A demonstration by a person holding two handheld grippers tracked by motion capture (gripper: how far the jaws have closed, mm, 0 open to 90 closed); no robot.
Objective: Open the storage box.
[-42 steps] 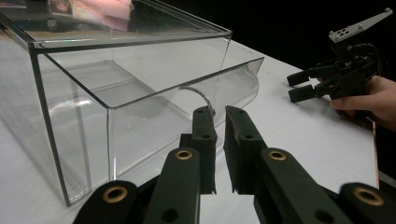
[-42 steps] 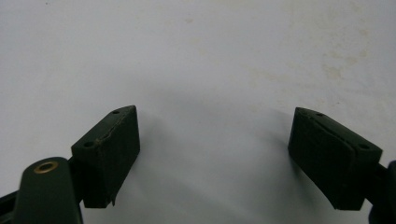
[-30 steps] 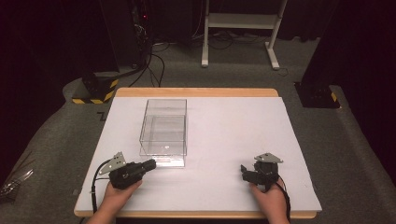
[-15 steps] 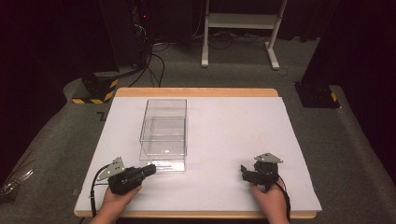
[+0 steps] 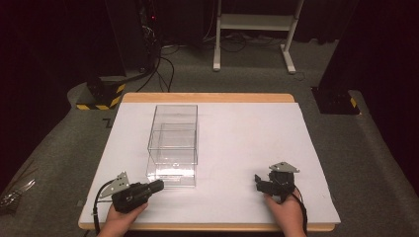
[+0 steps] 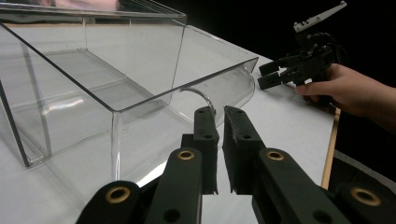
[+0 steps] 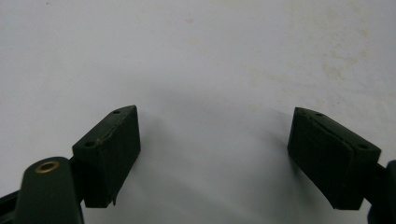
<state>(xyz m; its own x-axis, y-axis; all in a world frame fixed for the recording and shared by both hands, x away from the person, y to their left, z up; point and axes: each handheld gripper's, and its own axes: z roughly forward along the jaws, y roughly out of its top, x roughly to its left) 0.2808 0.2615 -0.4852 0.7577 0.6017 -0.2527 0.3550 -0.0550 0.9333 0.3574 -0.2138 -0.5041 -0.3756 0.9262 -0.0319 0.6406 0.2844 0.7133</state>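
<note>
The bench, covered with a white sheet and edged in pale wood, carries one thing of note: a clear acrylic box standing on its left half, made of two see-through tiers with an open tray at the front whose near lip curves outward. From the left gripper view the box looks empty; nothing lies in either compartment.

The left gripper lies low at the near left edge, pointing at the tray's front corner and just beside it, apart from the plastic. Its fingers stand nearly together with a thin slit between them and nothing in it. The right gripper rests well apart on the near right of the sheet, aimed across the bench. Its fingers are spread wide over bare white surface, holding nothing.

By my reading the work on the box is at its very start: no grip taken, nothing moved, and the approach to the tray lip and any pulling or lifting all left to do.
</note>
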